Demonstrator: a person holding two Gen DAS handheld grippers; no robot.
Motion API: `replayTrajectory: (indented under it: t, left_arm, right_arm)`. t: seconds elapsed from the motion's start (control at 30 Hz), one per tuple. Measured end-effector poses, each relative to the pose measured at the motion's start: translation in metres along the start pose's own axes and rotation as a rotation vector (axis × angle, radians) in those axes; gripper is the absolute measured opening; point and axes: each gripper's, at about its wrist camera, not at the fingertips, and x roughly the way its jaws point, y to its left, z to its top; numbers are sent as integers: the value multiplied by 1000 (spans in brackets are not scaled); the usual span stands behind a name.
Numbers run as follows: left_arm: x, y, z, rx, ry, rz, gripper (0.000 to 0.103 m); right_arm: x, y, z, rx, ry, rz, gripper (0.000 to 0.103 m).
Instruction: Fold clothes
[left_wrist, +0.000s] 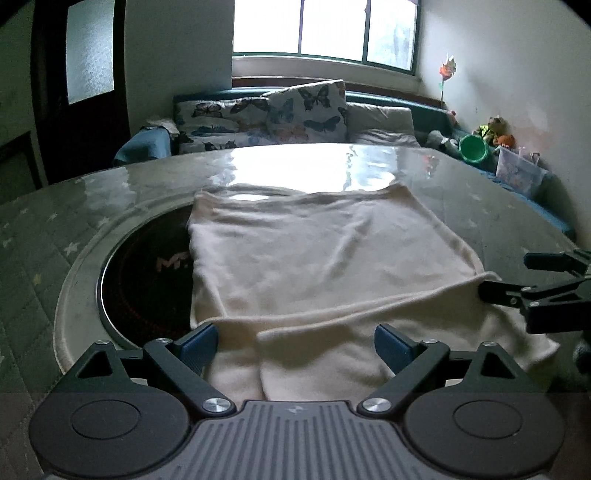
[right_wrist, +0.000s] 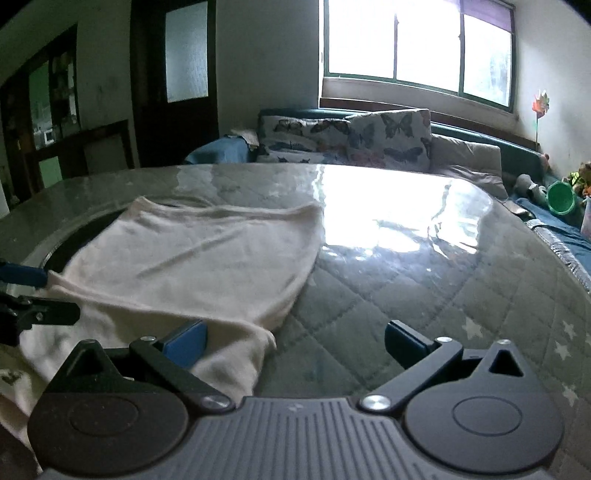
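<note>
A cream garment lies flat on the table, its near part folded over so a hem runs across it. My left gripper is open at the garment's near edge, with cloth lying between its blue-padded fingers. My right gripper comes in from the right, open, its lower finger touching the end of the folded hem. In the right wrist view the right gripper is open, and the garment has its near right corner beside the left pad. The left gripper shows at the left edge.
The garment partly covers a round black hob set into the table, which has a quilted star cover under glossy plastic. Behind are a sofa with butterfly cushions, a green cup, a plastic box and a window.
</note>
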Motion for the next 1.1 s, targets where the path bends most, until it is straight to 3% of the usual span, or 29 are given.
replayTrajectory:
  t: [0.37,0.5,0.67,0.9,1.1]
  left_arm:
    - [8,-4,1,13,18,47,94]
    - [4,-5,-1,7,14,39,95]
    - [-1,-15,-9,47,3,67,96]
    - [-18,-23,-13,82,-32,81,99]
    - [-21,-25,-23,106,-10,81,100]
  right_arm:
    - [12,-10,4,84,41,31,103]
    - [-4,-5,2,49,20,42,103]
    - [-13,7,-9,-43,57,30,103]
    - [-35,24,-20,-153,17,21,103]
    - [-38,31,-27,-194,21,13,103]
